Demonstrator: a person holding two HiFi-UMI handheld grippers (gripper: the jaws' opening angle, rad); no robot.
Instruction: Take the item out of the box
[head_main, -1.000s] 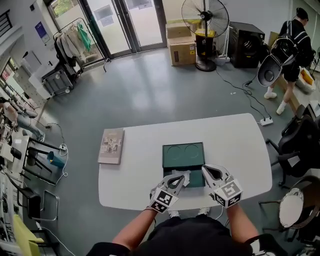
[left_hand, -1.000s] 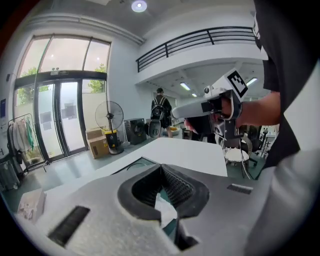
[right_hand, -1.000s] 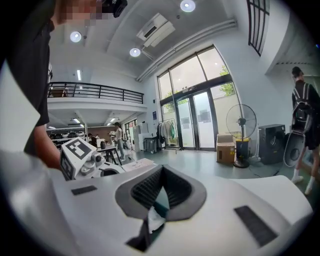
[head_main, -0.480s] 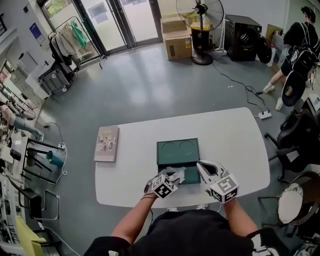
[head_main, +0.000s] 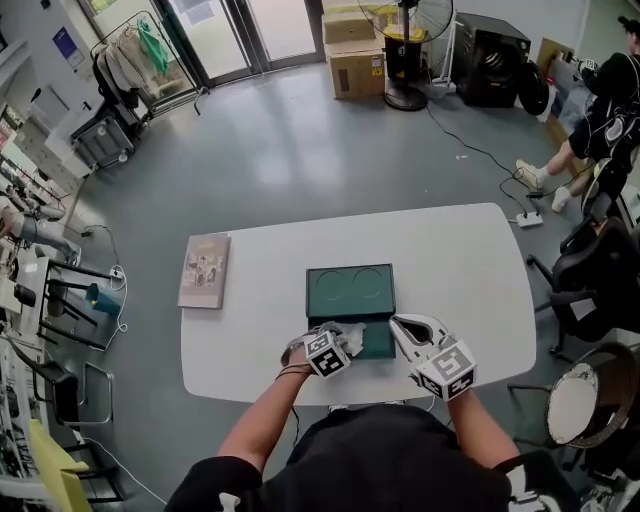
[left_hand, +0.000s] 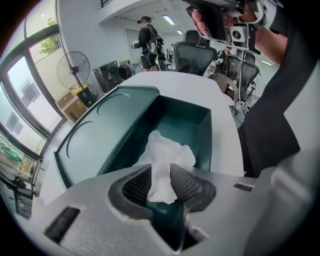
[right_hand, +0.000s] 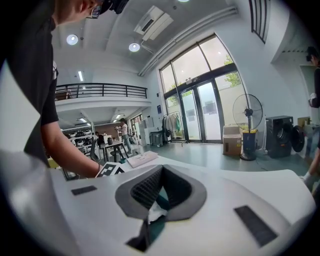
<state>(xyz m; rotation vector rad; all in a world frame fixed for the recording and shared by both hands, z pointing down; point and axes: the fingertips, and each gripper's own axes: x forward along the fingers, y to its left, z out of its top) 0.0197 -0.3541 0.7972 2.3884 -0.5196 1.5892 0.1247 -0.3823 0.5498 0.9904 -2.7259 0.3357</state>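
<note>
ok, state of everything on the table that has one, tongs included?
Green box: open, lid laid flat beside its compartment.
White paper: crumpled, inside the box's compartment.
Left tongs: open, have just been closing, paper between them.
Right tongs: tips together, at the box's right edge.
Book: closed, lying flat.

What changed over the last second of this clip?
The left gripper tipped nose-down and sank into the green box. Its jaws opened wide and have just been closing a little, astride the crumpled white paper, not visibly pinching it. The right gripper at the box's right edge, the green box itself and the book on the table stayed put.
</note>
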